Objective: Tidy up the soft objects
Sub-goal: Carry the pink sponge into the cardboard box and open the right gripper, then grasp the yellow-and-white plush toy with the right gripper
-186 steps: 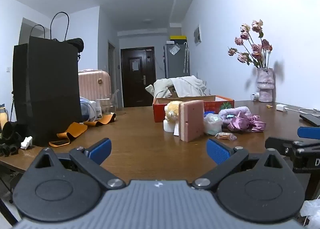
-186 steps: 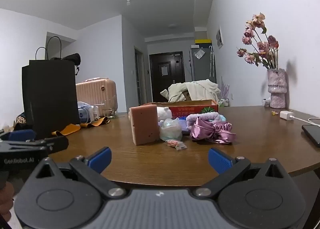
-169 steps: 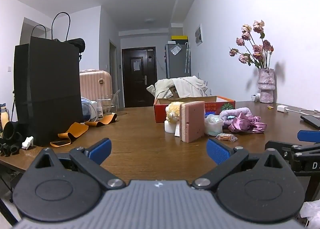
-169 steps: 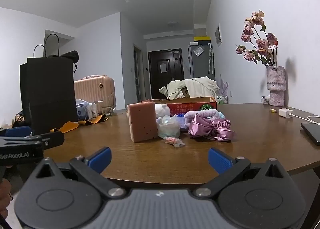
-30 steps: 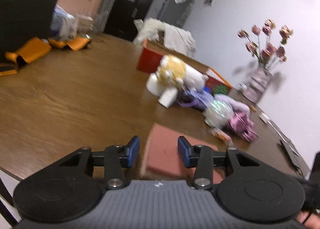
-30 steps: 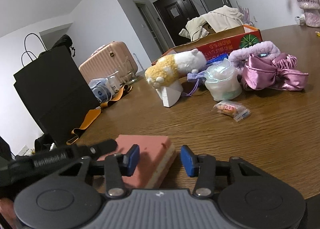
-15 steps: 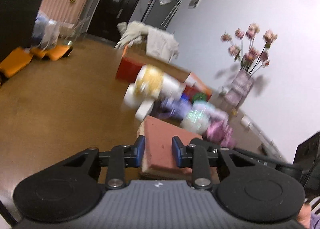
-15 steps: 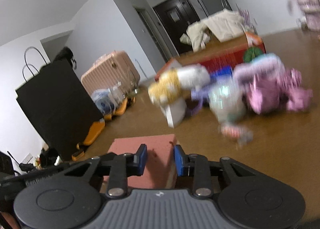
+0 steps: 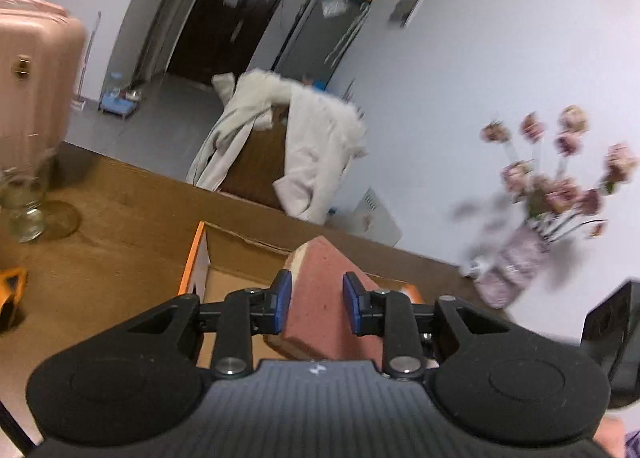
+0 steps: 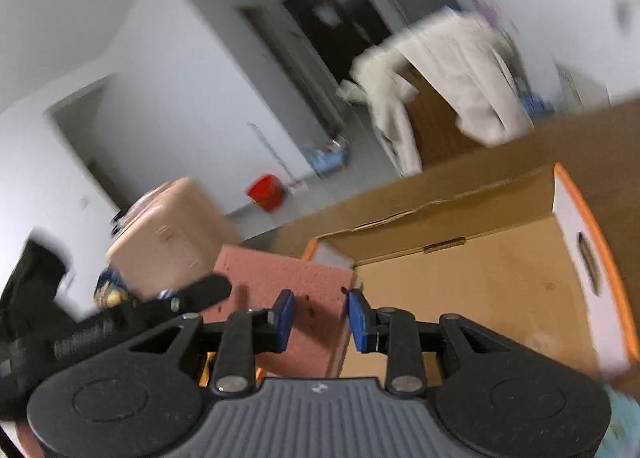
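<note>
A pink sponge block (image 9: 320,270) hangs between both grippers above an open cardboard box (image 9: 192,258) with an orange rim. My left gripper (image 9: 317,296) has its blue pads pressed on one end of the sponge, and its jaws are closing. My right gripper (image 10: 320,316) is shut on the other end of the sponge (image 10: 280,278). In the right wrist view the box (image 10: 580,210) lies just below and right of the sponge, its brown floor bare where I can see it. The left gripper's finger (image 10: 208,286) shows at the left of that view.
The box sits on a brown wooden table (image 9: 100,250). A glass (image 9: 24,202) stands at the table's left, a vase of pink flowers (image 9: 516,270) at the right. Beyond the table are a pink suitcase (image 9: 32,78) and a chair draped with a white coat (image 9: 304,138).
Both grippers closed on the sponge lying near the table's front edge, then lifted it and carried it forward over the box. The plush toy and hair ties have dropped out of view.
</note>
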Tool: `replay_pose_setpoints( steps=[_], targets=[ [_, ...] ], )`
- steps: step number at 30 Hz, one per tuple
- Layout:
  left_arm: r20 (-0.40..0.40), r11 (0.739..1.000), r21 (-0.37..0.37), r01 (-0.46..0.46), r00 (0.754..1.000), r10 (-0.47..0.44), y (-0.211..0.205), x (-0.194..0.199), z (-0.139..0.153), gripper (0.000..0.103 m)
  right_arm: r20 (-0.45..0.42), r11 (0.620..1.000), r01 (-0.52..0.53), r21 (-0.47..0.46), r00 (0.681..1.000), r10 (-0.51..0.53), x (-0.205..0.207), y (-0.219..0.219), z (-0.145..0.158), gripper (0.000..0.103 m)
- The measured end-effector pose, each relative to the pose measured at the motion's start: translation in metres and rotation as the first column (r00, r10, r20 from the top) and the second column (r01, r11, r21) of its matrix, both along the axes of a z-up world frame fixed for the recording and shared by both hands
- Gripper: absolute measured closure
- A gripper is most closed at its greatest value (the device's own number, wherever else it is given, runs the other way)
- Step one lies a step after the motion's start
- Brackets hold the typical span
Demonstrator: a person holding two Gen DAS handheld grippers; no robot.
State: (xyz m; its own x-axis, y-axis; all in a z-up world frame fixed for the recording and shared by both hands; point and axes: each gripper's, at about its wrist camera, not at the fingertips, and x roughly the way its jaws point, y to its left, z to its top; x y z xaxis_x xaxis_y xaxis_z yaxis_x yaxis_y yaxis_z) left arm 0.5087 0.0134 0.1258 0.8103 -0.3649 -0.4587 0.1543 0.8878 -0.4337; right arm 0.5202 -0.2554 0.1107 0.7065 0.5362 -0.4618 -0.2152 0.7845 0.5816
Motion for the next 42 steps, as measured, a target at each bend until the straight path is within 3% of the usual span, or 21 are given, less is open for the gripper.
replay_pose_setpoints(
  steps=[4, 9, 12, 16, 19, 21, 23, 26, 29, 33, 37, 42],
  targets=[
    [-0.102, 0.997, 0.069, -0.015, 0.995, 0.022, -0.008, 0.072, -0.033, 0.078, -0.104, 0.999, 0.024, -0.027, 0.994, -0.026, 0.088, 0.007, -0.028, 0.074],
    [-0.107, 0.979, 0.205, 0.003, 0.994, 0.019, -0.017, 0.108, -0.067, 0.077, -0.186, 0.993, 0.018, -0.119, 0.982, -0.041, 0.151, 0.033, -0.074, 0.074],
    [-0.094, 0.98, 0.201, 0.001, 0.995, 0.018, -0.009, 0.107, -0.071, 0.07, -0.219, 0.992, 0.009, -0.127, 0.975, -0.037, 0.16, 0.045, -0.092, 0.073],
    [-0.049, 0.972, 0.235, 0.0, 0.999, 0.012, 0.0, 0.09, -0.056, 0.067, -0.152, 0.986, -0.002, -0.169, 0.988, -0.024, 0.145, 0.052, -0.075, 0.072],
    [-0.028, 0.97, 0.241, -0.008, 0.999, 0.015, 0.006, 0.069, -0.033, 0.06, -0.1, 0.984, 0.007, -0.176, 0.995, -0.025, 0.118, 0.044, -0.044, 0.068],
    [-0.009, 0.969, 0.248, -0.004, 1.0, 0.007, 0.01, 0.048, -0.014, 0.056, -0.058, 0.983, 0.0, -0.184, 0.998, -0.01, 0.09, 0.037, -0.019, 0.058],
    [0.018, 0.963, 0.27, -0.002, 1.0, -0.003, 0.014, 0.022, 0.005, 0.044, -0.018, 0.977, -0.013, -0.211, 1.0, 0.01, 0.061, 0.029, 0.003, 0.054],
    [0.087, 0.95, 0.313, 0.005, 0.996, -0.033, 0.019, -0.03, 0.028, 0.03, 0.065, 0.96, -0.029, -0.277, 0.997, 0.049, -0.001, 0.017, 0.033, 0.046],
    [0.17, 0.928, 0.372, 0.014, 0.982, -0.082, 0.022, -0.09, 0.04, 0.023, 0.139, 0.936, -0.02, -0.351, 0.988, 0.073, -0.073, 0.006, 0.047, 0.043],
    [0.258, 0.929, 0.37, 0.022, 0.958, -0.126, 0.03, -0.171, 0.036, 0.013, 0.236, 0.915, 0.029, -0.403, 0.969, 0.073, -0.172, 0.003, 0.045, 0.03],
    [0.283, 0.929, 0.369, 0.037, 0.947, -0.15, 0.034, -0.236, 0.011, 0.007, 0.295, 0.923, 0.058, -0.379, 0.953, 0.061, -0.254, 0.002, 0.023, 0.027],
    [0.264, 0.928, 0.371, 0.014, 0.957, -0.12, 0.041, -0.295, -0.028, 0.005, 0.31, 0.912, 0.13, -0.388, 0.951, -0.004, -0.321, 0.005, -0.015, 0.023]
  ],
)
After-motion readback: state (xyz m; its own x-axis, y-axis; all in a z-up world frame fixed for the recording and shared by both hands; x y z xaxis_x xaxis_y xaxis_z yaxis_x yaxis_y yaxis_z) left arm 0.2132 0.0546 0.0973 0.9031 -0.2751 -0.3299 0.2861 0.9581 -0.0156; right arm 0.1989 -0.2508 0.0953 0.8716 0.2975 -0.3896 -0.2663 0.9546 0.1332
